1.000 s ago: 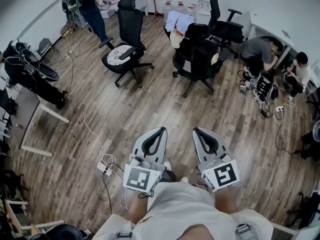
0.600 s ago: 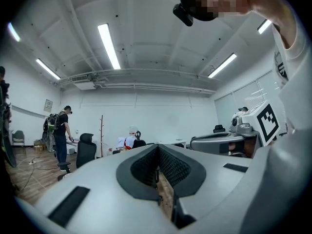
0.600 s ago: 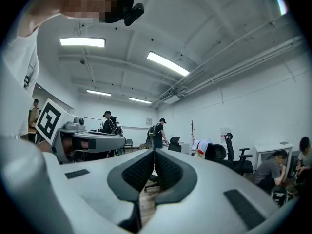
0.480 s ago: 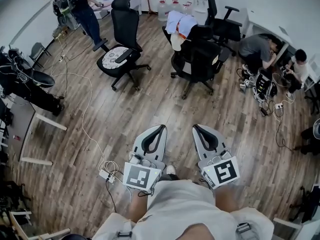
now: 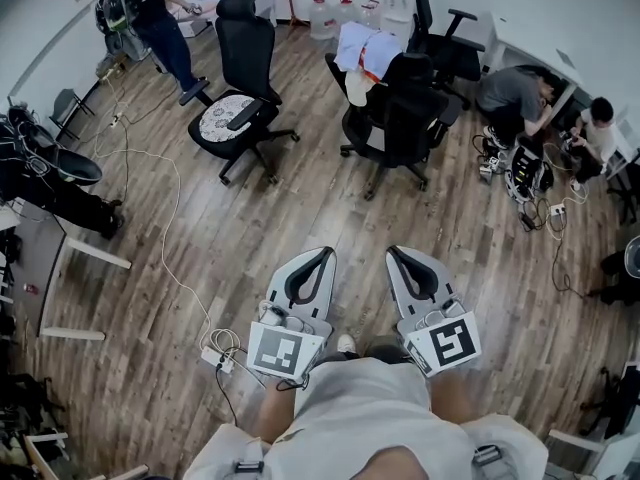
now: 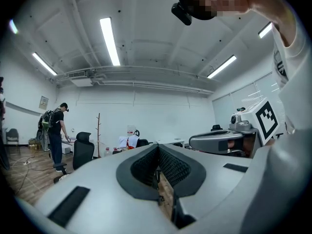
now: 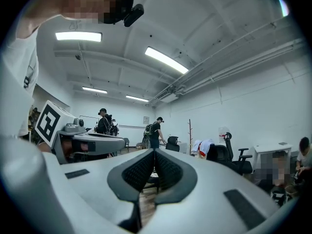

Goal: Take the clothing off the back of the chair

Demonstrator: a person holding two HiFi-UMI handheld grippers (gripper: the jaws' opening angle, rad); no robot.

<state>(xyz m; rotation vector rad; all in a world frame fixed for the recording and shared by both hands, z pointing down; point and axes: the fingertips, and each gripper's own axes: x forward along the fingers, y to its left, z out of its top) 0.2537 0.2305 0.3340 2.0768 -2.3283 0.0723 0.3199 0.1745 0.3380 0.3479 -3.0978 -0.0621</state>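
Closer than a second ago, the chair (image 5: 405, 118) sits well ahead of your jaws, and with left gripper (image 5: 323, 254) and right gripper (image 5: 392, 252) both closed and empty, arriving unopened could shove the clothing (image 5: 365, 48) to the floor.

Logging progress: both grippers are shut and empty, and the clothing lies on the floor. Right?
No: the head view shows the clothing draped over the back of the chair. The left gripper and right gripper are shut and empty.

clothing (image 5: 360, 46) white, red trim; chair (image 5: 405, 118) black; floor (image 5: 320, 208) brown wood-grain
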